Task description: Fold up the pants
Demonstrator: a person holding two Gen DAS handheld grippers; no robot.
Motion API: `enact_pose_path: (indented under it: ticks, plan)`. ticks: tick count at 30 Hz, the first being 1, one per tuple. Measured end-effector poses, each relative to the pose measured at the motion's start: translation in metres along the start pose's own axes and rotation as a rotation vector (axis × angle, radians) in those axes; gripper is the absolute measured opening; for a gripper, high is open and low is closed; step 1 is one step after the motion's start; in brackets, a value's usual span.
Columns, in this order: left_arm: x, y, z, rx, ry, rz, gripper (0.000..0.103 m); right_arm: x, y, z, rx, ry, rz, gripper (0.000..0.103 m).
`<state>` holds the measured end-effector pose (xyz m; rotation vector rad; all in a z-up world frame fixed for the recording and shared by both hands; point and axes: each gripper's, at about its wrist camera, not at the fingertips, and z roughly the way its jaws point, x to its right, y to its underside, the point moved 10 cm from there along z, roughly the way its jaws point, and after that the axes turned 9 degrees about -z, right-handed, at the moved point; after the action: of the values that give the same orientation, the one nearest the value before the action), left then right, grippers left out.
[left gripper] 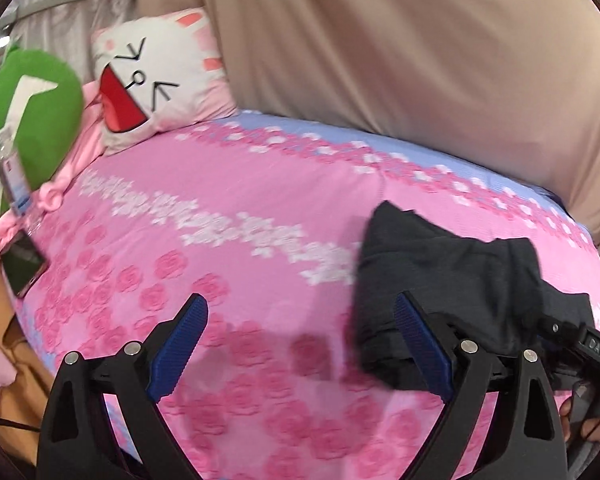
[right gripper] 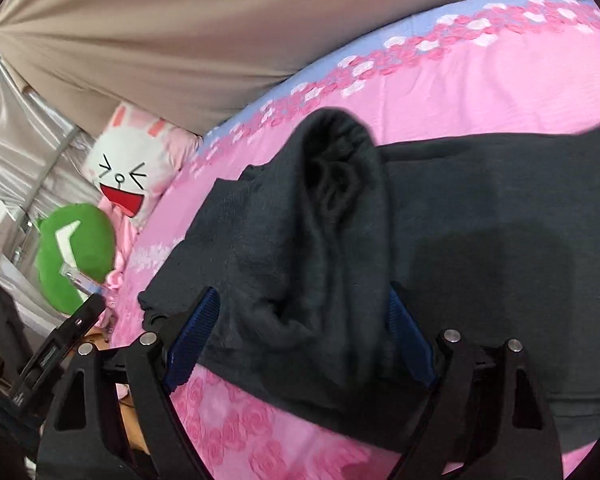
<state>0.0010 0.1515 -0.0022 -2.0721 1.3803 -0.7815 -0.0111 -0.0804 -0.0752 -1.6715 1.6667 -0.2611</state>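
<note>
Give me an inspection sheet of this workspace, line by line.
Surface: bed with pink floral sheet.
Job's things: dark pants, bunched on the sheet, not neatly folded.
Clutter: rabbit-face pillow, green plush, plastic bottle, phone.
Grippers: left gripper jaws open, over sheet; right gripper jaws open, straddling pants.
Cables: thin dark cord, lower left.
Surroundings: beige curtain, silver drape.

Both views are bright and evenly lit, with colours strongly saturated. A soft shadow falls on the bedsheet (left gripper: 260,352) between the left gripper's (left gripper: 300,344) fingers, another on the pants (right gripper: 480,256) just ahead of the right gripper (right gripper: 304,332). Fisheye bending curves everything toward black corners. Motion blur softens the left view; silver fabric (right gripper: 16,152) far left glares.
</note>
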Motion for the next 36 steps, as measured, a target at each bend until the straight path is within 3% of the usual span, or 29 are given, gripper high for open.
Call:
enact_pose_path:
  ticks: [1,4,6,9,10,11,13,14,16,21,24,26,28,29,30,31,34,36]
  plan:
    - [-0.003,0.001,-0.001,0.0,-0.002,-0.002,0.092,-0.005,-0.001,0.003,-0.012,0.01,-0.024,0.02]
    - [-0.002,0.001,-0.002,-0.01,0.019,0.0,0.092,-0.024,-0.027,-0.018,0.059,0.002,-0.07,0.018]
    - [0.006,0.001,-0.004,-0.011,0.054,0.005,0.092,-0.033,-0.052,-0.064,0.17,0.0,-0.101,0.018]
    - [0.023,0.006,-0.007,-0.015,0.103,0.03,0.092,-0.004,-0.064,-0.111,0.254,0.108,-0.121,0.019]
    - [0.029,0.009,-0.005,-0.022,0.11,0.04,0.092,0.016,-0.06,-0.113,0.241,0.164,-0.113,0.019]
    - [0.036,0.014,-0.001,-0.04,0.113,0.051,0.092,0.051,-0.045,-0.106,0.173,0.238,-0.077,0.019]
    - [0.049,0.024,0.008,-0.082,0.13,0.066,0.092,0.1,-0.012,-0.085,0.049,0.301,0.015,0.019]
    - [0.057,0.03,0.014,-0.11,0.144,0.073,0.092,0.113,0.0,-0.079,0.021,0.31,0.039,0.02]
    - [0.07,0.038,0.019,-0.145,0.168,0.083,0.092,0.116,0.007,-0.083,0.063,0.256,0.077,0.02]
    - [0.097,0.044,0.02,-0.179,0.198,0.114,0.092,0.074,-0.038,-0.129,0.205,0.188,0.02,0.02]
    - [0.108,0.044,0.016,-0.181,0.222,0.117,0.092,0.07,-0.048,-0.163,0.265,0.228,-0.022,0.02]
    - [0.116,0.047,0.018,-0.19,0.238,0.125,0.092,0.1,-0.029,-0.159,0.208,0.3,0.0,0.024]
    - [0.125,0.053,0.024,-0.21,0.244,0.138,0.092,0.149,0.01,-0.134,0.064,0.406,0.081,0.025]
    - [0.129,0.056,0.028,-0.224,0.248,0.144,0.092,0.156,0.018,-0.131,0.065,0.395,0.109,0.027]
    - [0.135,0.06,0.034,-0.249,0.256,0.15,0.092,0.155,0.02,-0.138,0.122,0.335,0.153,0.029]
    - [0.139,0.063,0.039,-0.267,0.262,0.15,0.092,0.154,0.02,-0.147,0.155,0.309,0.183,0.036]
    - [0.141,0.067,0.058,-0.343,0.289,0.081,0.092,0.158,0.014,-0.172,0.224,0.367,0.184,0.063]
    - [0.141,0.072,0.07,-0.404,0.334,0.009,0.092,0.163,0.016,-0.171,0.196,0.365,0.185,0.066]
